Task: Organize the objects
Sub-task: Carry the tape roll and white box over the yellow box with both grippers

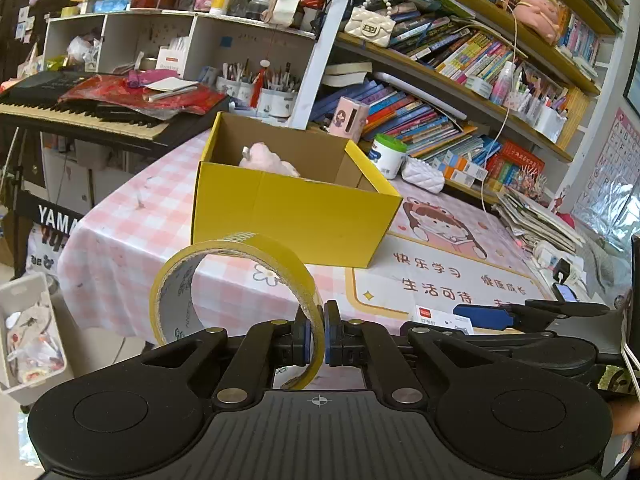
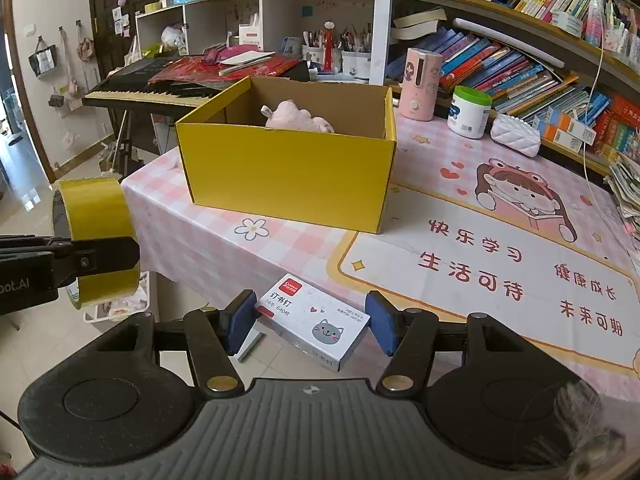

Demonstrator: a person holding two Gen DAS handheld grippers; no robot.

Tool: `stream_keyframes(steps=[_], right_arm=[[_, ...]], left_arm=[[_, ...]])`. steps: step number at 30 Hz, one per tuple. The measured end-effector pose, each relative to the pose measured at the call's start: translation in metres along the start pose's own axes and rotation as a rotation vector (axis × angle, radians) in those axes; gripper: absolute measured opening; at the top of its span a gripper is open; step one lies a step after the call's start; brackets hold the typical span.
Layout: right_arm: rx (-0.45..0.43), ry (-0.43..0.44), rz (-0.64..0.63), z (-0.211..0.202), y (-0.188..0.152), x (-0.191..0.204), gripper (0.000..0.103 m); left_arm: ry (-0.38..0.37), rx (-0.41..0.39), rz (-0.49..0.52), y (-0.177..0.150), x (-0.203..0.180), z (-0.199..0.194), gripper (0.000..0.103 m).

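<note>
The left tongs [image 1: 316, 338] are pinching the wall of a yellow tape roll [image 1: 236, 280], the blue pads closed on its band, the ring standing upright and off the tabletop [image 2: 208, 248]. Ahead and slightly right, the open yellow box [image 2: 288, 168] is sitting with a pink plush toy [image 2: 298, 118] inside. The right tongs [image 2: 310, 326] are gripping a staple box [image 2: 312, 322] by its ends, long axis across the jaws (lifted, it seems). Both hands are looking about equally near the box. Only the right wrist view is showing the staple box's cat label.
</note>
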State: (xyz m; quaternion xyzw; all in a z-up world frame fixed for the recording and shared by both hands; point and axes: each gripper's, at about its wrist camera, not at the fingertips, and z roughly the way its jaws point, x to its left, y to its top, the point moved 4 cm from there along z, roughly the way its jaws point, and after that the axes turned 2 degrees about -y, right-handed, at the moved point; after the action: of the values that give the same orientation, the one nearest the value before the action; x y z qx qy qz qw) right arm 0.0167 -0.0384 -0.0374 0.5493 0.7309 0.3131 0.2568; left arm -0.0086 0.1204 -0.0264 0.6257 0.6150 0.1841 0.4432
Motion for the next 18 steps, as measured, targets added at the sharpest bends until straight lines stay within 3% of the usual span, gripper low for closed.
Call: stream_keyframes(steps=[10, 18], right_arm=[[0.019, 0.009, 0.001, 0.014, 0.005, 0.000, 0.058], [-0.020, 0.027, -0.012, 0.037, 0.038, -0.007, 0.058]], left_arm=[[0.000, -0.002, 0.011, 0.007, 0.000, 0.011, 0.005], [0.010, -0.050, 0.039, 0.043, 0.002, 0.032, 0.005]])
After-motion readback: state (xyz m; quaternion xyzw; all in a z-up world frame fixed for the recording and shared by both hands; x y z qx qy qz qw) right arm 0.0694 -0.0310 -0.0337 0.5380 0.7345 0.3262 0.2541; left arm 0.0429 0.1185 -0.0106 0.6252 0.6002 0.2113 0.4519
